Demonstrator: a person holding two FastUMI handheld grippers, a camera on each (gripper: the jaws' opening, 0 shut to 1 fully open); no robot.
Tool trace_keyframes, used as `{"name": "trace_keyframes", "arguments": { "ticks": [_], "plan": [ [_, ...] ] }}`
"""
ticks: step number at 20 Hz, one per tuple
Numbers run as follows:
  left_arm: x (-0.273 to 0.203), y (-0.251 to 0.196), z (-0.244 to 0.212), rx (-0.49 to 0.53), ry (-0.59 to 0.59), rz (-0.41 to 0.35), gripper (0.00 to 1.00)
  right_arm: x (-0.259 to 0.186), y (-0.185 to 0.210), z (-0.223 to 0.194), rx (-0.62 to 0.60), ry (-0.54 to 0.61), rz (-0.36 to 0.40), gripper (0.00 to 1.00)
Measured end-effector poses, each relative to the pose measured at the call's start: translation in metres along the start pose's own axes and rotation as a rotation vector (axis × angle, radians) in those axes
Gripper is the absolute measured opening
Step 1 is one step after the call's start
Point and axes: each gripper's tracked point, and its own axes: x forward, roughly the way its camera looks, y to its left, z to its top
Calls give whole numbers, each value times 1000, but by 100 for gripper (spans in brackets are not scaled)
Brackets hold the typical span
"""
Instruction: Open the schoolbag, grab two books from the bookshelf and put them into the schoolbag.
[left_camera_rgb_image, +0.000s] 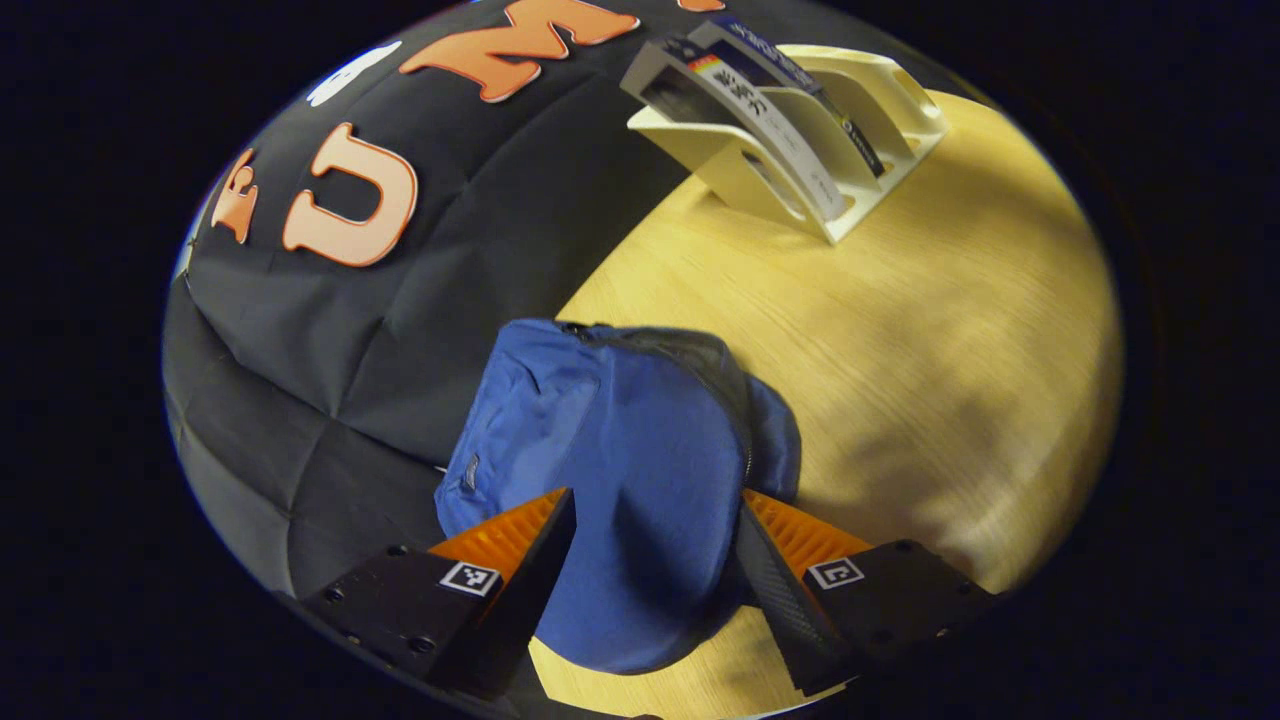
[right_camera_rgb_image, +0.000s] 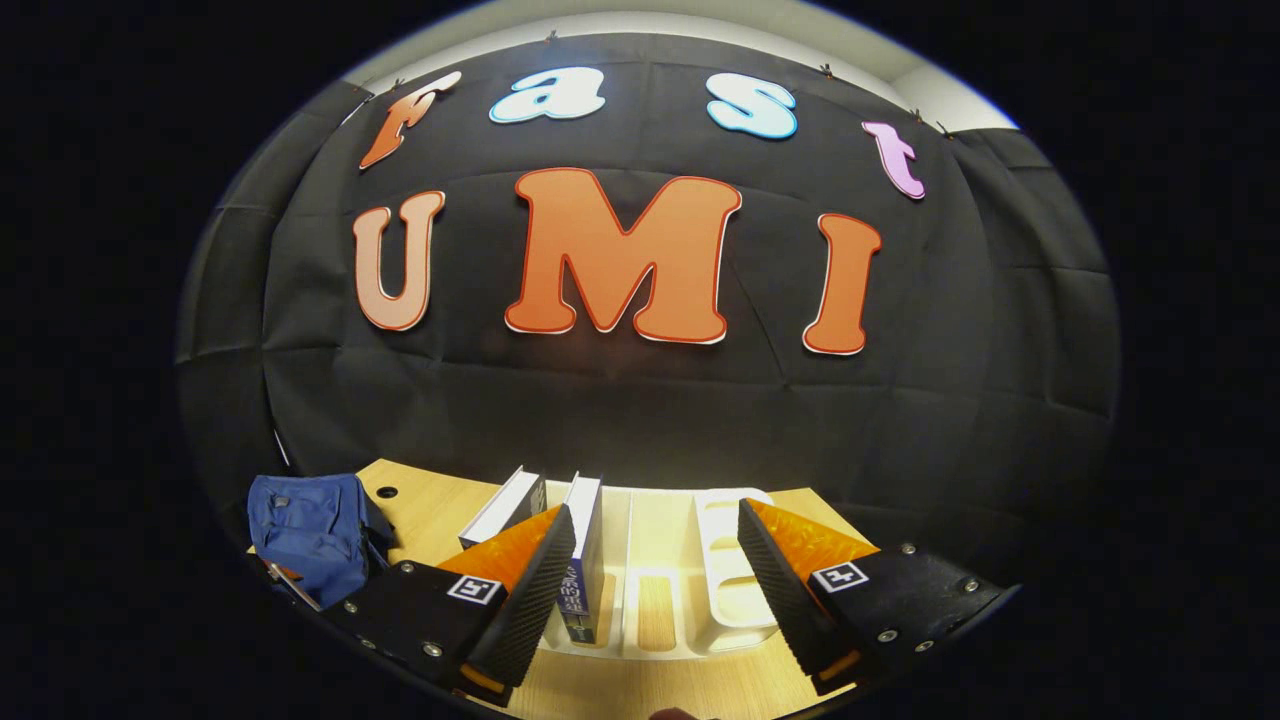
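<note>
Schoolbag (left_camera_rgb_image: 620, 480) sits on the wooden table (left_camera_rgb_image: 900, 330) before black cloth; both claws wide.

Print is seen on the spines of the two books (left_camera_rgb_image: 775, 120) standing in the bookshelf (left_camera_rgb_image: 880, 130), but it is too small and blurred to be read. Square black-and-white coded markers (left_camera_rgb_image: 470, 577) are carried on the fingers of each tool; no words or numbers can be made out on them.
</note>
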Motion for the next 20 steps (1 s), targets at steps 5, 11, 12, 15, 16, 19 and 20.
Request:
{"name": "trace_keyframes", "arguments": {
  "ticks": [5,11,12,15,16,19,20],
  "plan": [
    [-4,14,6,41,7,20,58,1,1,3,4,-2,2,97],
    [-4,42,15,-114,50,-45,9,12,29,9,-13,33,54,97],
    [-6,50,19,-130,44,-51,9,14,35,10,-26,44,64,97],
    [-14,71,30,-132,17,-80,6,25,56,16,-73,62,106,97],
    [-16,77,36,-126,5,-94,6,28,64,17,-82,76,125,97],
    [-22,96,43,-107,-13,-147,5,39,87,18,-110,125,169,97],
    [-22,103,47,-111,-16,-169,5,43,92,14,-126,158,171,97]
  ]
}}
